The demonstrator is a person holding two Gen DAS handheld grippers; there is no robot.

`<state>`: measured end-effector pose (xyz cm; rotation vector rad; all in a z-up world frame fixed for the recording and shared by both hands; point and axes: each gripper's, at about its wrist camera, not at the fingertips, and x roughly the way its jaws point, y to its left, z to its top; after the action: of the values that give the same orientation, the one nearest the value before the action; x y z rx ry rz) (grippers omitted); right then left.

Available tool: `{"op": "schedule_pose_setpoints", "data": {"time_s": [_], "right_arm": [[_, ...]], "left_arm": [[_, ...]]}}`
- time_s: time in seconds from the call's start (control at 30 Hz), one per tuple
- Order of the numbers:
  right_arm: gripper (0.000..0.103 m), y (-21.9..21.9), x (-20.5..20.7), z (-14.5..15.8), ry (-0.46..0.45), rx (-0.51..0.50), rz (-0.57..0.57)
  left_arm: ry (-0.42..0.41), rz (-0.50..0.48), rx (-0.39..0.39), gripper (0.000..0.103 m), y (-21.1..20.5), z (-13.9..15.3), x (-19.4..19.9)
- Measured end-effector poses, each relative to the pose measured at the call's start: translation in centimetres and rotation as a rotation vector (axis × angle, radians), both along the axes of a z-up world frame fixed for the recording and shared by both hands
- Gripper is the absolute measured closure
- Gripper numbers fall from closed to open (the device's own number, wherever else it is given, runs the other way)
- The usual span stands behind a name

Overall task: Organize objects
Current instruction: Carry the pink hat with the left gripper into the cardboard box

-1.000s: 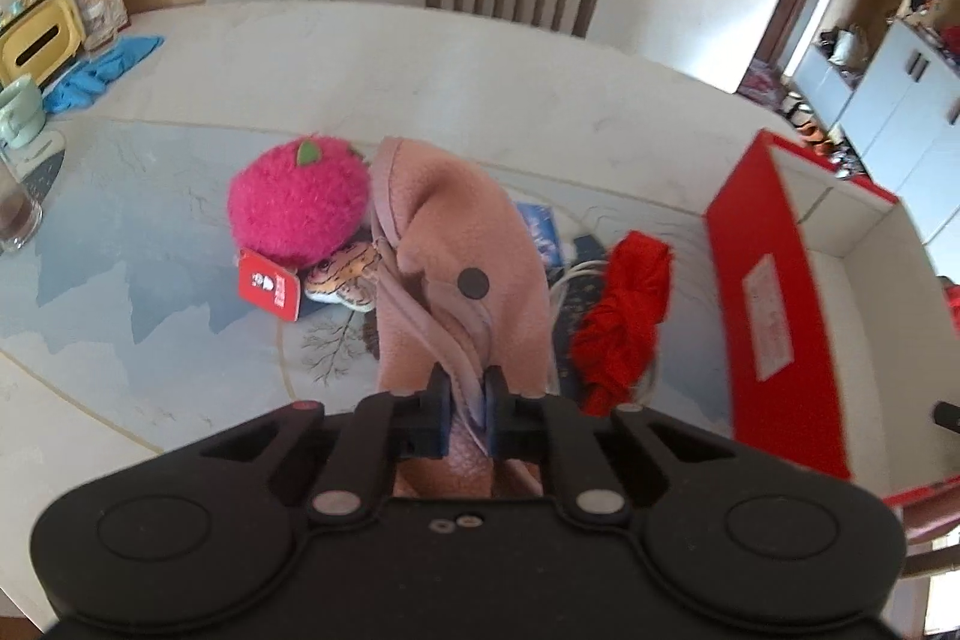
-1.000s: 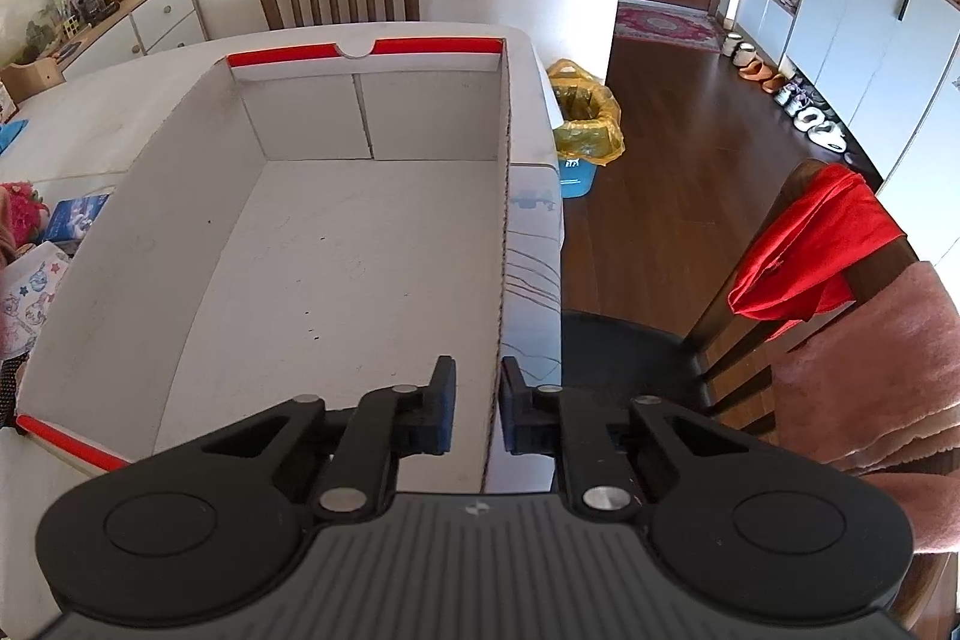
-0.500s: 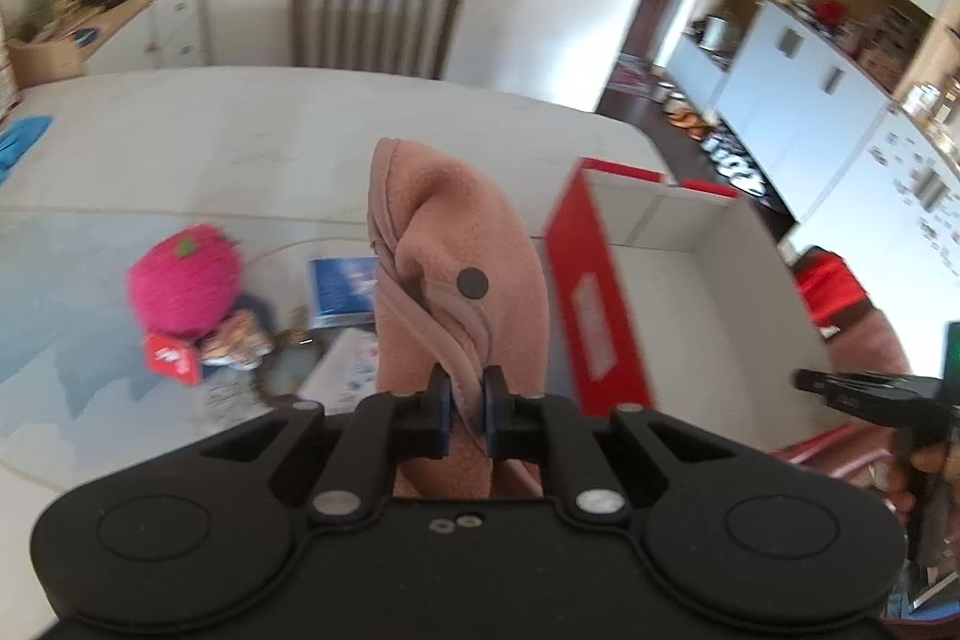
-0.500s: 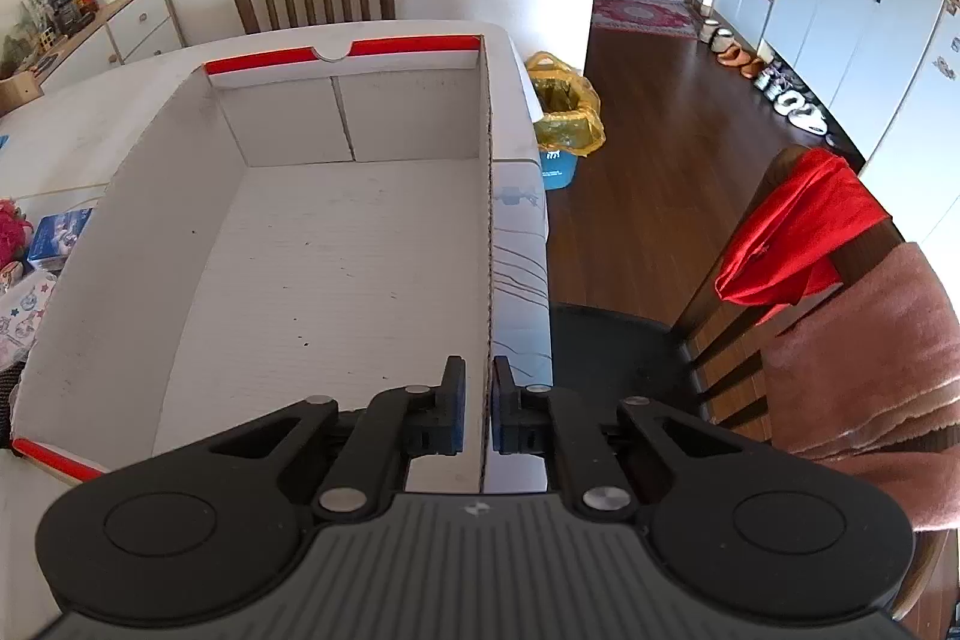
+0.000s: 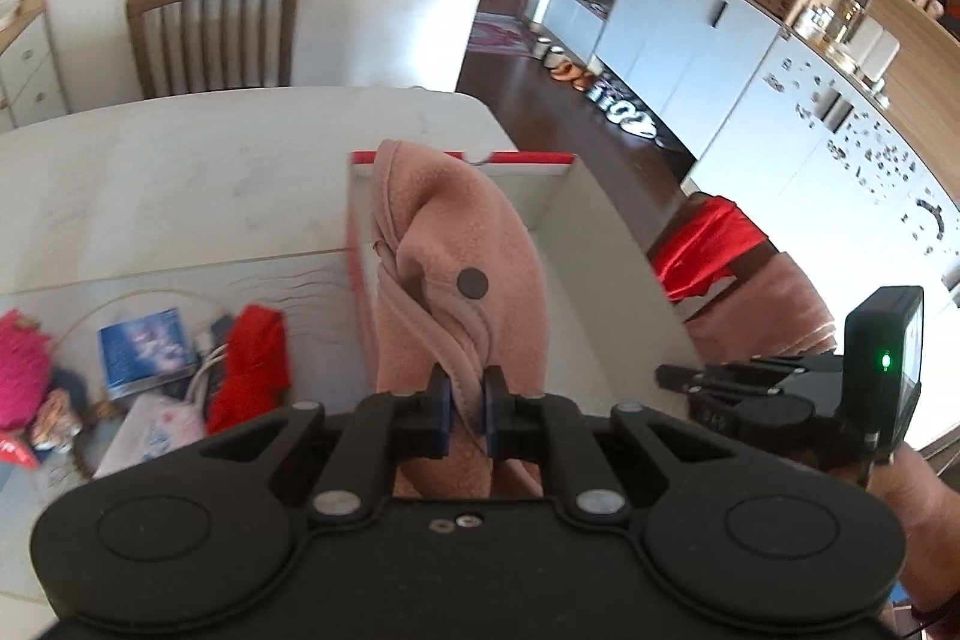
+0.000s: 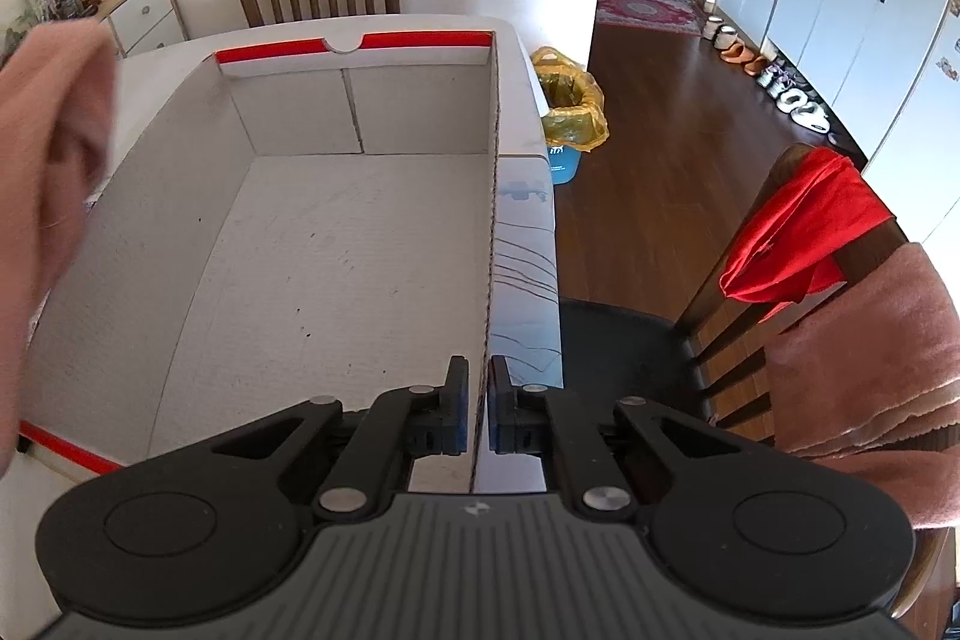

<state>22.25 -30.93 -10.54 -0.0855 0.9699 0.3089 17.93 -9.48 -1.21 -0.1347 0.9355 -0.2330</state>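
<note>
No legible text, label, brand or number in either view. Nearest candidates only — a blue booklet (image 5: 147, 349) on the table with a printed cover too blurred to read, and a blue bin (image 6: 561, 163) beneath a yellow bag showing small white marks — characters too small to make out.

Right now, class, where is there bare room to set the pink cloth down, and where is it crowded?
The box floor is bare between all four walls. The table is also bare between box and chair. The clutter around the red cloth is crowded.
</note>
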Motion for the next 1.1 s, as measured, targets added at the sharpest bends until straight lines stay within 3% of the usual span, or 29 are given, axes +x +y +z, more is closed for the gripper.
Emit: {"op": "schedule_pose_setpoints", "data": {"time_s": [0.27,0.47,0.6,0.77,1.1], "right_arm": [[0.098,0.0,-0.1,0.0,0.003,0.004,0.018],[0.098,0.1,-0.1,0.0,0.003,0.002,0.033],[0.098,0.0,0.0,0.0,0.005,0.005,0.036],[0.098,0.0,0.0,-0.1,0.005,0.006,0.040],[0.098,0.0,0.1,-0.1,0.011,0.010,0.041]], "left_arm": [[0.020,-0.046,0.039,0.094,-3.6,-0.9,3.7],[0.081,-0.063,0.135,0.094,-6.1,-4.3,6.2],[0.134,-0.061,0.134,0.094,-6.3,-6.5,7.3],[0.174,-0.073,0.214,0.093,-7.3,-9.0,8.0],[0.240,-0.092,0.219,0.085,-7.4,-11.1,8.1]]}}
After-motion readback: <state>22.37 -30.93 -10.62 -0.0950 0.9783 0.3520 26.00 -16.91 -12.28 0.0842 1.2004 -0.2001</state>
